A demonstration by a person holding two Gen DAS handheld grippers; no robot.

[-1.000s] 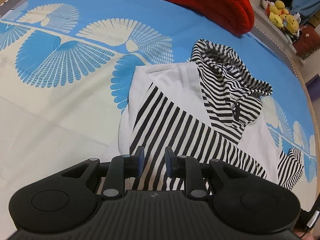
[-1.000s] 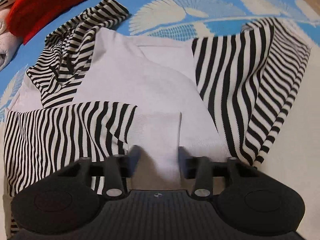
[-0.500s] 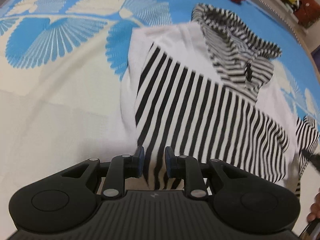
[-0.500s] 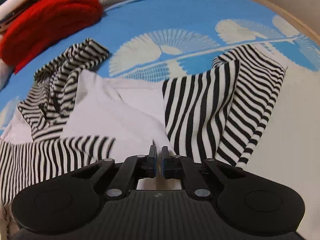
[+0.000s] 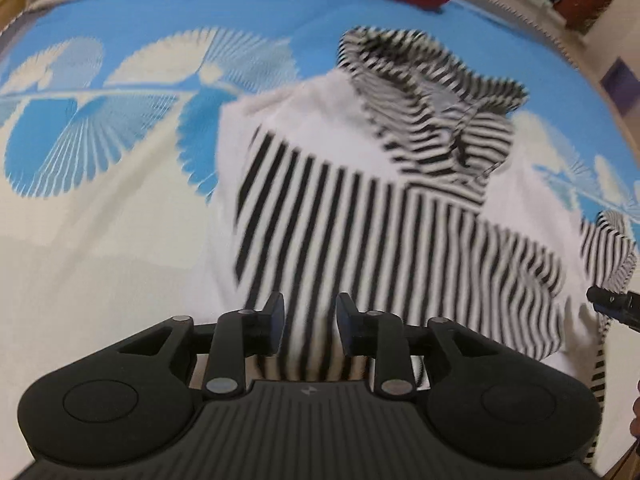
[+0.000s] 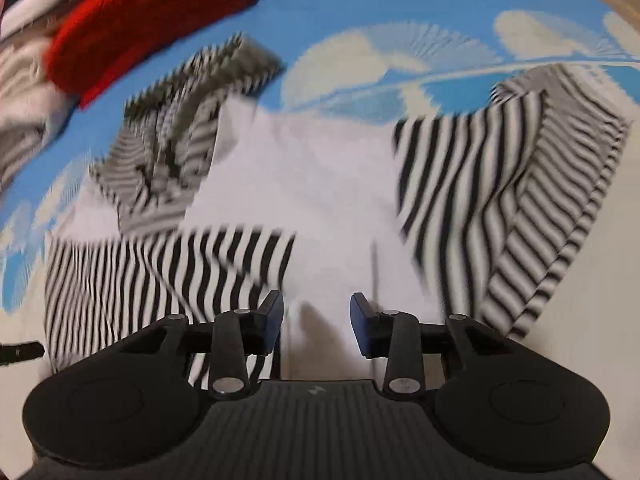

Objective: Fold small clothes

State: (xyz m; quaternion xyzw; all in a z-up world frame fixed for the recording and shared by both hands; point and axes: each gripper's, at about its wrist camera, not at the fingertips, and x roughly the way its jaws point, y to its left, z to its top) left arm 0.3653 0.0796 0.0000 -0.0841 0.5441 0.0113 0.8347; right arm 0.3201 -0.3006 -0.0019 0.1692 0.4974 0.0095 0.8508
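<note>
Now both grippers hang over a small hooded top lying on a bed sheet printed with blue and cream fan shapes. The hooded top has a plain white body, black-and-white striped sleeves and a striped hood.

Seen from the left wrist, the left gripper is just above the striped sleeve that lies folded across the white body. Its jaws are spreading, a clear gap stands between the blue pads, and the striped cloth shows through that gap; nothing is pinched. The hood lies bunched at the far end of the top, beyond the folded sleeve. At the right edge of this view a dark tip of the other tool pokes in beside the top's striped edge.

Seen from the right wrist, the right gripper hovers over the near white edge of the top. Its jaws are also opening, wider apart than the left ones, with white cloth below them and none of it held. On the far side of the top from the folded sleeve, the other striped sleeve is heaped in loose folds.

Beyond the hood a red garment lies on the sheet, well apart from the top. Both views are smeared by motion.
</note>
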